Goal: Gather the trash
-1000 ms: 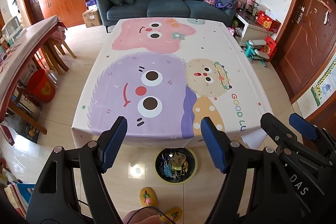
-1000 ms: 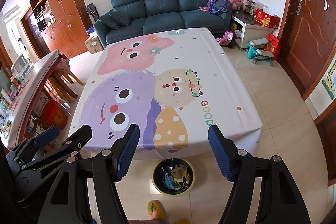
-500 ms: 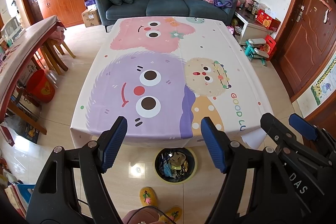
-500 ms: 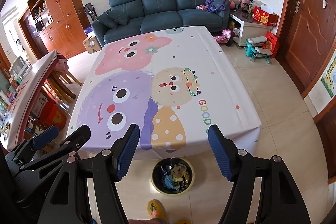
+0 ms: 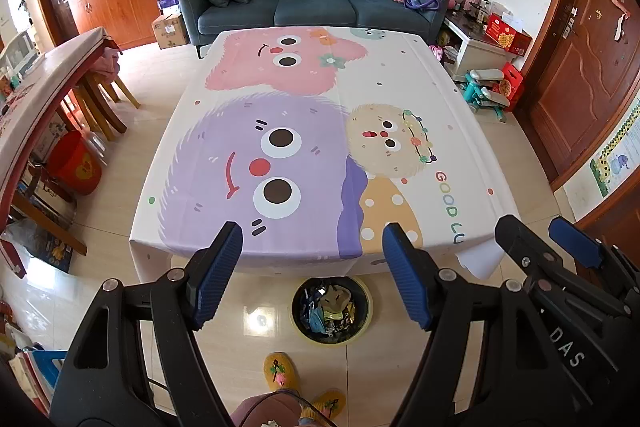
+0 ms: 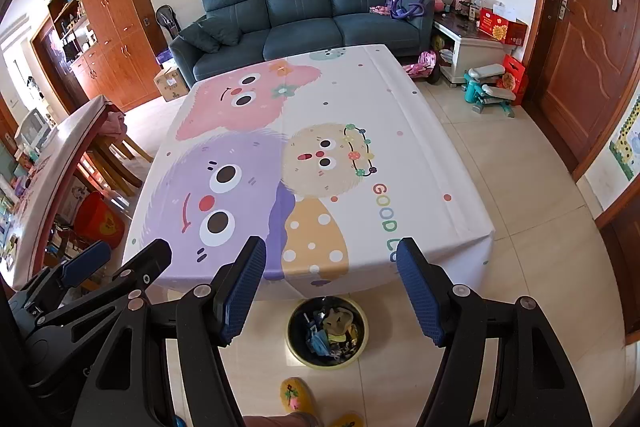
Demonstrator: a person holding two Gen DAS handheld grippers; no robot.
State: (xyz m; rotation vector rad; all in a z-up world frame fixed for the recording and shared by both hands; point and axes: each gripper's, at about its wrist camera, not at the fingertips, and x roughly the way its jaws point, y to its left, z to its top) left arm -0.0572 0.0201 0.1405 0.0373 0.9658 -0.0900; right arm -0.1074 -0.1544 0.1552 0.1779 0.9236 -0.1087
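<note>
Tablecloth [image 5: 304, 131] mid-frame looks bare, trash sits in bin [image 5: 331, 310] bottom centre; left gripper [image 5: 312, 275] & right gripper [image 6: 331, 291] both spread, empty, so prob. done

We see our left gripper [image 5: 312, 267] as black, clamp-like plastic arms with triangular cut-outs, silver rivets at the joints, and ribbed blue pads [image 5: 216, 273] on the inner faces of the fingers. Our right gripper [image 6: 331, 289] is built the same, with the same blue pads [image 6: 420, 293]. White letters "DAS" mark its black body where it shows in the left view. We wear yellow slippers [image 5: 280, 373] with a pink flower design, and a mauve trouser knee [image 5: 266, 409] shows below.
</note>
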